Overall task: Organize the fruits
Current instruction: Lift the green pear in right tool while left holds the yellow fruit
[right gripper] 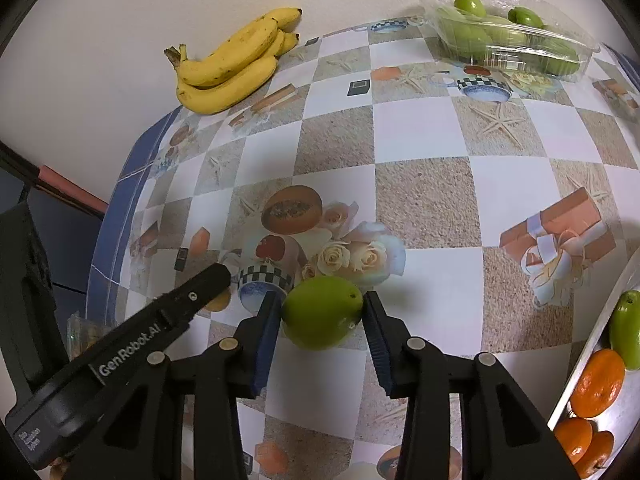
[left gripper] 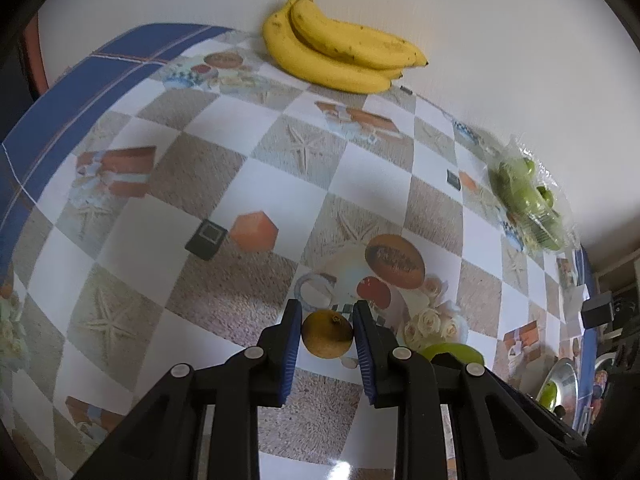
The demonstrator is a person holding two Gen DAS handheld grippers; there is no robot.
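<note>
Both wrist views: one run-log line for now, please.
left gripper: shut on brown fruit | right gripper: shut on green fruit | tray: oranges

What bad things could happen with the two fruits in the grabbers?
The round brown fruit is pinched by the left gripper only near its fingertips, so it might pop out when lifted. The smooth green fruit in the right gripper could slip and roll. The two grippers sit close together and might bump.

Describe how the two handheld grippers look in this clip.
Both are matte black plastic with angular linkage arms and round silver pivot pins. The left gripper and right gripper have ribbed blue pads on the finger insides. White "GenRobot.AI" lettering marks the left gripper's side, seen in the right wrist view.
</note>
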